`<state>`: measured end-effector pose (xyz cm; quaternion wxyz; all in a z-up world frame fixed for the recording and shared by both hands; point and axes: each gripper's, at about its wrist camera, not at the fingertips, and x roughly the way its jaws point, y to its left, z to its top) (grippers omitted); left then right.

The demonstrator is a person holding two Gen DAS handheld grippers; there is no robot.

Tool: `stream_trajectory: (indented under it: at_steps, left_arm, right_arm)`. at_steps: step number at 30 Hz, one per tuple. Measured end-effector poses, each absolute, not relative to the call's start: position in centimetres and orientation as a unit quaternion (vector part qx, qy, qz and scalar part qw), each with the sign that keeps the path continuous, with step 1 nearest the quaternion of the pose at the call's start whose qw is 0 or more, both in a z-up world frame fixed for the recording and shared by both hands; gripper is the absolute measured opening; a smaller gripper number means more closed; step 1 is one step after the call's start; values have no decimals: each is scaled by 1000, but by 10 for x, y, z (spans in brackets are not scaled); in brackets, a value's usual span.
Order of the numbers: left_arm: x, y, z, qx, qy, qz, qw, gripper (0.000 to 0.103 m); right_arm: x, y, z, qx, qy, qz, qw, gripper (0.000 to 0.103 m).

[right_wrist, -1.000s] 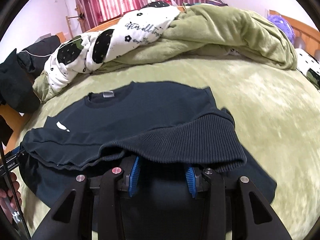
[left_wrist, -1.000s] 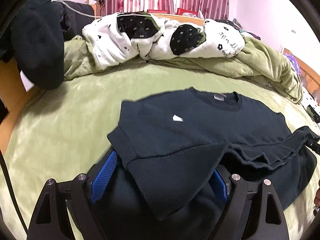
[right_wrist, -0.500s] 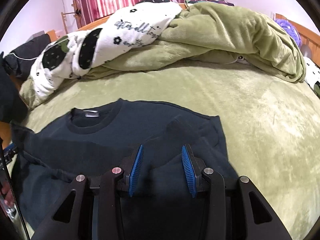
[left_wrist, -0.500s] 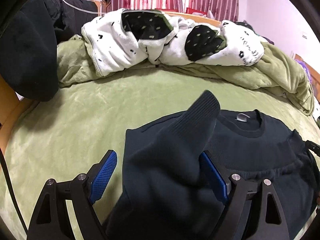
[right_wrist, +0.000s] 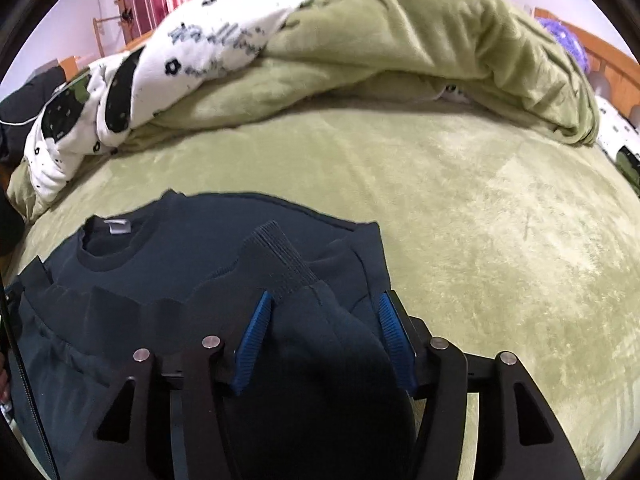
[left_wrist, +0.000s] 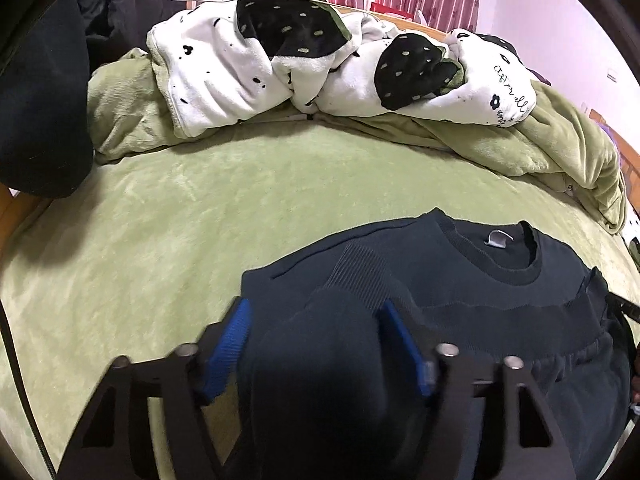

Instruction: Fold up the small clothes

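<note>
The right claw [right_wrist: 322, 334] is opening over a dark blue sweater [right_wrist: 192, 264] lying on the green bed [right_wrist: 460, 200]. A sleeve [right_wrist: 320, 320] is sitting between its blue pads [right_wrist: 256, 328].

Open green plush bed cover [right_wrist: 460, 208] lies beyond the dark navy sweater [left_wrist: 460, 280]. A heaped olive blanket [right_wrist: 420, 40] and white black-patterned fleece [left_wrist: 240, 76] block the bed's far edge.

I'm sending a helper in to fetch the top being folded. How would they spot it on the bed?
Look at the wide green bed cover, in front of the heap of green and white-and-black spotted bedding. The dark navy sweatshirt lies flat there, alone on the open part. It is the only piece with a round ribbed collar and a small pale neck label.
</note>
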<state>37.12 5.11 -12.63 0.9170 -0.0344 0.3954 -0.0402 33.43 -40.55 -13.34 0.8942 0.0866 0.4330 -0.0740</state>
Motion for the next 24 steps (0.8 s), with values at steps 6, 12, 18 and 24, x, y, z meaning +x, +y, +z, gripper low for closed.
stream_trajectory:
  at_steps: [6,12,18,24]
  left_arm:
    - [380,44,-129,-30,395,-39,917,28]
    - [376,44,-126,-23,380,-46,923,14]
    - [369,53,-111,-33,345,-55,937,12]
    - [376,63,-108,-33,341,-46,938,12]
  right_arm:
    - [340,-402,-143,86,446,-44,890,46]
    - [338,-380,-135,20,425,-38,904,20]
    - [335,-396,-103,66,373,-38,925,14]
    - [352,-400,-93,80,357,-32,930,13]
